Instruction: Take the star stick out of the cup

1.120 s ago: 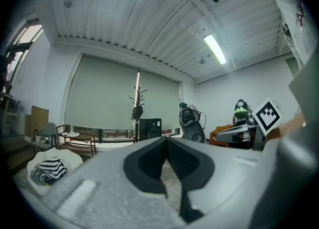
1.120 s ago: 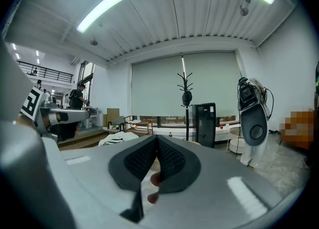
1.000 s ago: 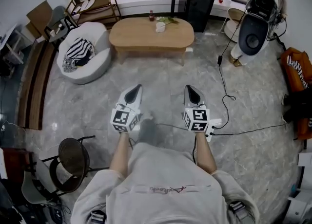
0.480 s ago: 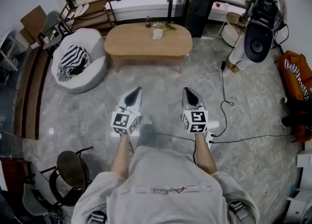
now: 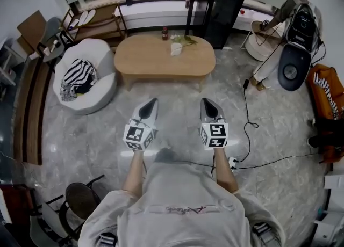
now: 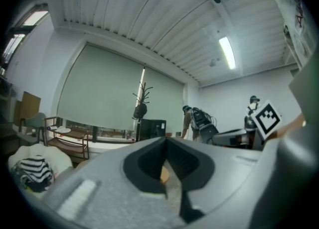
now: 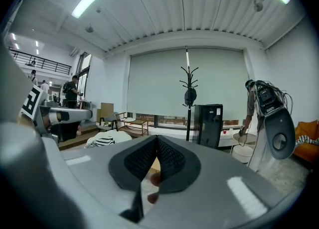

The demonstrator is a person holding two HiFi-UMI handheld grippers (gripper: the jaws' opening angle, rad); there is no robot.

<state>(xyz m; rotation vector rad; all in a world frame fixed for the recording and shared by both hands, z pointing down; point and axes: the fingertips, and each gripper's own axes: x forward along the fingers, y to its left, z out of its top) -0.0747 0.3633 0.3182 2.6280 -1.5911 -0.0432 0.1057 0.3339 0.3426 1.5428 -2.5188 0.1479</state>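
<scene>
- Wood-toned oval tabletop [image 5: 156,60] stands at the far side of the room in the head view, well apart from both claws.
- White cup [image 5: 176,49] stands upright on the tabletop, near its far edge and right of centre.
- Star stick [image 5: 185,40]: a pale item leans out of the cup toward the far right. Its shape is too small to resolve.
- Small dark bottle [image 5: 165,33] stands on the tabletop, just beyond and left of the cup.
- Left claw [image 5: 151,103]: held low in front of the person, pointing toward the tabletop. In the left gripper view, the left claw [image 6: 166,140] has its jaws clenched tip to tip, with nothing between them.
- Right claw [image 5: 206,102]: held level with and beside the left one. In the right gripper view, the right claw [image 7: 157,138] has its jaws clenched together, also empty.
- Neither claw touches the cup or the stick.
- Grey marbled floor [image 5: 97,128] lies under both claws. A black cable [image 5: 248,117] runs across it on the right.
- White beanbag seat [image 5: 91,87] stands left of the tabletop and carries a striped cloth [image 5: 77,75].
- Black cabinet [image 5: 223,7] stands behind the tabletop's right end.
- A second person [image 5: 287,9] with equipment stands at far right, next to an orange bag [image 5: 328,90].
</scene>
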